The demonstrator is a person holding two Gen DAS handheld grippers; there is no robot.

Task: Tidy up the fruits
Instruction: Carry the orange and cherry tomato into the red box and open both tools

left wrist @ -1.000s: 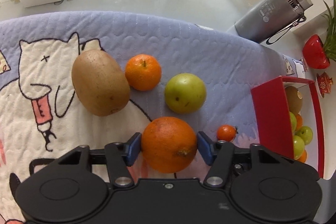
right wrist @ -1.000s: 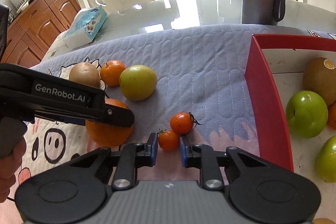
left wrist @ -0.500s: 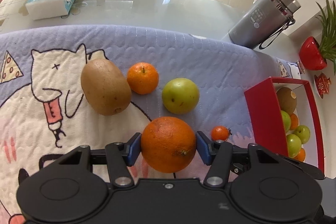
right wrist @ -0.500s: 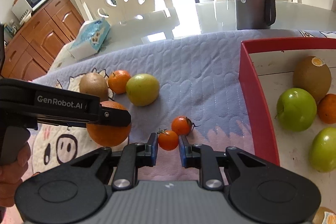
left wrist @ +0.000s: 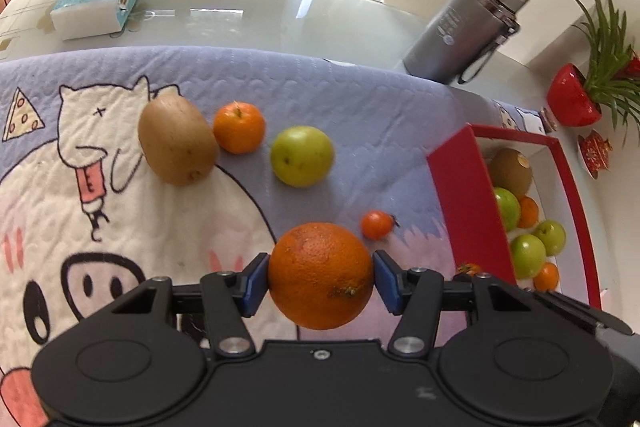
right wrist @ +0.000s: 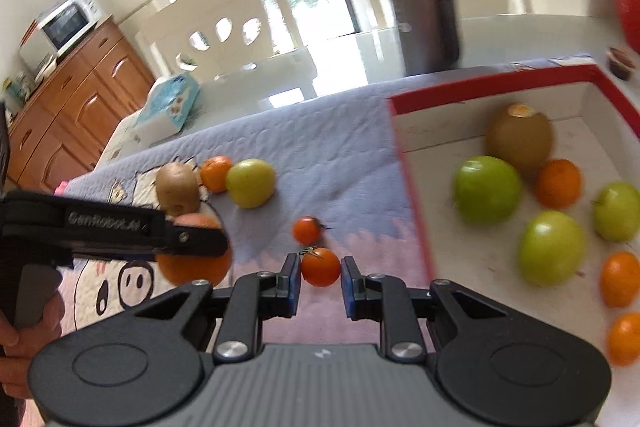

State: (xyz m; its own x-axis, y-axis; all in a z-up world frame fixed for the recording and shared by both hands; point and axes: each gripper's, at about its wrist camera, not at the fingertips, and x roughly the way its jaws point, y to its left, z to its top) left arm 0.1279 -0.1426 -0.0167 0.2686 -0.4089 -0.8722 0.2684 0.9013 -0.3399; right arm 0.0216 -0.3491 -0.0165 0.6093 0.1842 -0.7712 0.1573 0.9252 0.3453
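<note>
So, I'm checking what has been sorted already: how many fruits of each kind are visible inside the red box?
Brown fuzzy kiwi: 1
Round green apples: 3
Small orange mandarins: 3
Total in the red-walled box: 7 in view

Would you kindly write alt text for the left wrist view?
The left gripper clamps a large orange above a cartoon-print cloth. A kiwi, mandarin, green apple and cherry tomato lie beyond; a red box sits right.
</note>
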